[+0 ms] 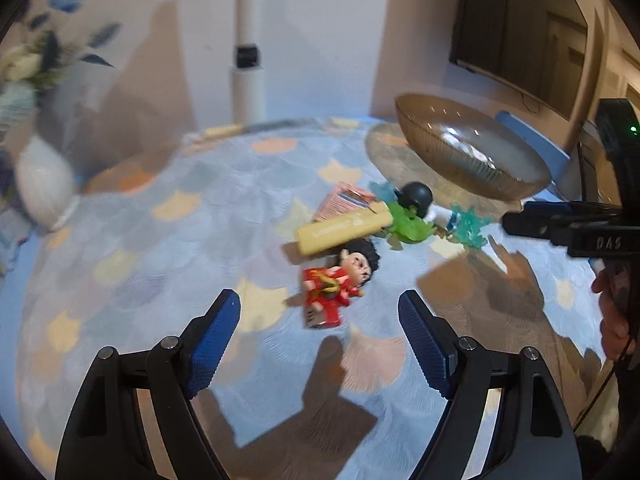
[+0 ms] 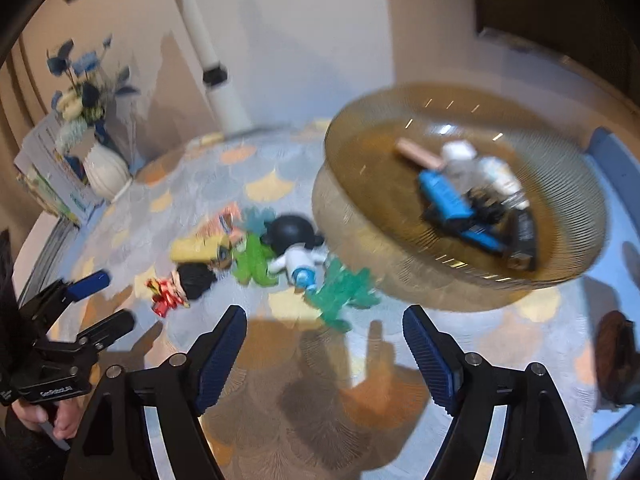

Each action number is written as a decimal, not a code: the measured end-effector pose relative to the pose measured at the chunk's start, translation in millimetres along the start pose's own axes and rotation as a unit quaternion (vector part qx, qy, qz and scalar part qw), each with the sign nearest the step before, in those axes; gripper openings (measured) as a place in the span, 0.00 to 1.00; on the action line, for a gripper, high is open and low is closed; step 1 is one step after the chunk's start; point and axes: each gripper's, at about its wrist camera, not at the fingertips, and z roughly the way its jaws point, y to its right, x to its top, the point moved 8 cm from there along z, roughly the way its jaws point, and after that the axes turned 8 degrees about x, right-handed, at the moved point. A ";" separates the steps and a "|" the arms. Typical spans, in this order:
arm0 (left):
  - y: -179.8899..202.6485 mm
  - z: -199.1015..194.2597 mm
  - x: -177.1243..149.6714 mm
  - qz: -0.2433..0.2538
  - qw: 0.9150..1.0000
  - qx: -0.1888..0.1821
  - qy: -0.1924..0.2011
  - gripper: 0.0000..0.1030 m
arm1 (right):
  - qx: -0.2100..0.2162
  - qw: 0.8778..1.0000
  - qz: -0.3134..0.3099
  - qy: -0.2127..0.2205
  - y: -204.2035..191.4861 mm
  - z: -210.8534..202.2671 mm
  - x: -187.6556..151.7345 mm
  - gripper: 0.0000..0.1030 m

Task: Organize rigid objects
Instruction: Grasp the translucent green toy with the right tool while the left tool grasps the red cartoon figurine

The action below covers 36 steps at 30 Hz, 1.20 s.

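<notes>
Right gripper (image 1: 516, 220) edge-cropped, blurred

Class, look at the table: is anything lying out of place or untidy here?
Yes. Toys lie jumbled beside the bowl: a red figure on its back, and a white figure toppled among green pieces.

We count two toy figures on the cloth: one in red (image 1: 332, 288), one black-headed in white (image 2: 294, 246). Two green plastic pieces (image 2: 252, 258) (image 2: 344, 292), one yellow bar (image 1: 344, 232), one pink card (image 1: 344, 200). One glass bowl (image 2: 360, 152), one white vase (image 2: 106, 170). Bowl contents too blurred to count.
</notes>
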 end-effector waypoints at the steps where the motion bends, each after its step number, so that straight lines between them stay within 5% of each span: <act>1: 2.2 8.6 -0.9 0.002 1.000 -0.006 -0.011 0.77 | -0.008 1.000 -0.003 -0.004 1.1 6.2 -2.3 0.77; 11: 12.2 51.5 2.4 0.002 0.998 -0.044 -0.049 0.71 | -0.012 1.000 0.002 -0.001 9.7 41.0 -2.1 0.77; 14: 20.8 56.5 1.7 0.020 0.998 -0.037 -0.053 0.54 | -0.030 1.000 -0.002 0.006 12.6 43.4 4.3 0.61; 18: 23.0 57.5 2.0 0.036 0.998 -0.016 -0.043 0.46 | -0.051 0.999 -0.018 0.005 11.8 43.7 3.8 0.48; 24: 15.3 41.4 -3.0 0.016 0.999 -0.014 -0.026 0.24 | -0.040 0.999 -0.027 0.013 5.1 29.7 -6.5 0.46; 28: 12.0 20.9 -18.9 0.000 0.999 -0.026 -0.022 0.21 | -0.002 0.999 -0.049 0.013 -10.0 5.7 -32.6 0.46; 34: 15.5 2.7 -40.8 -0.014 0.998 -0.047 -0.030 0.21 | -0.004 0.996 -0.093 -0.008 -23.9 -3.3 -68.8 0.47; 36: 16.9 3.3 -43.0 -0.009 0.999 -0.036 -0.032 0.33 | -0.012 0.995 -0.098 -0.018 -24.9 1.5 -74.6 0.47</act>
